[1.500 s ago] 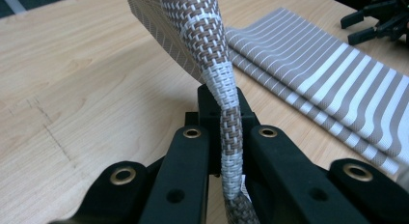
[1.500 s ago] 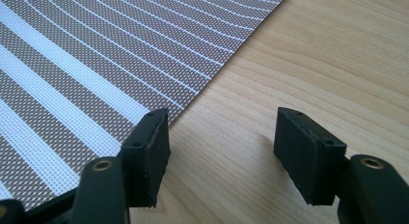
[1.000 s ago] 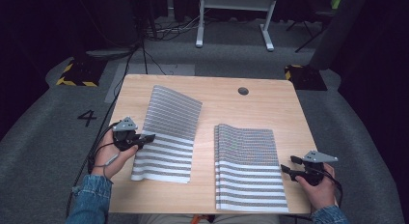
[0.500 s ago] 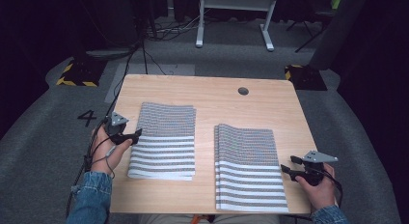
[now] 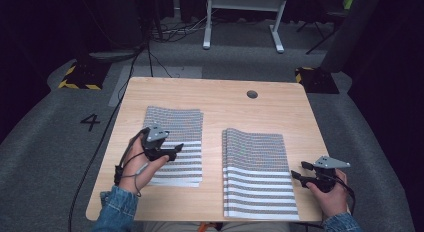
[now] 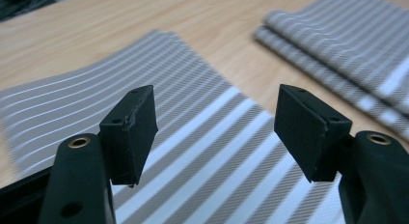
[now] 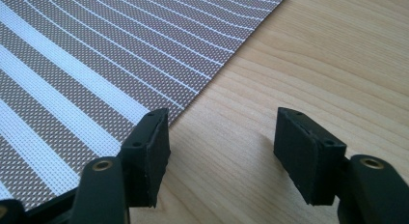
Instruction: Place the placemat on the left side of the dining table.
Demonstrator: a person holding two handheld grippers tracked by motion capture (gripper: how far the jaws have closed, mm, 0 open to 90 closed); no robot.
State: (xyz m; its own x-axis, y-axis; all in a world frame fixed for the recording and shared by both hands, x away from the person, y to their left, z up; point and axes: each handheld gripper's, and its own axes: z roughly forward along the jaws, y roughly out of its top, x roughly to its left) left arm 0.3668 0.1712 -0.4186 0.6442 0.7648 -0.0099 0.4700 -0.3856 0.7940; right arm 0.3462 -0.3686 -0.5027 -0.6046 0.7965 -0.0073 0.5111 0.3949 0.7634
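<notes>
Since the earlier frames, the left striped mat (image 5: 175, 144) has dropped from its raised, folded pose and is now lying flat on the table (image 5: 220, 92), left of centre. Meanwhile the left gripper (image 5: 176, 149) is hovering over that mat's near-left part, its jaws having just been opening and now standing wide with nothing between them. On the right, the right gripper (image 5: 299, 171) is sitting just beside the near-right edge of the right striped mat (image 5: 257, 174), jaws also gaping wide over bare wood.
</notes>
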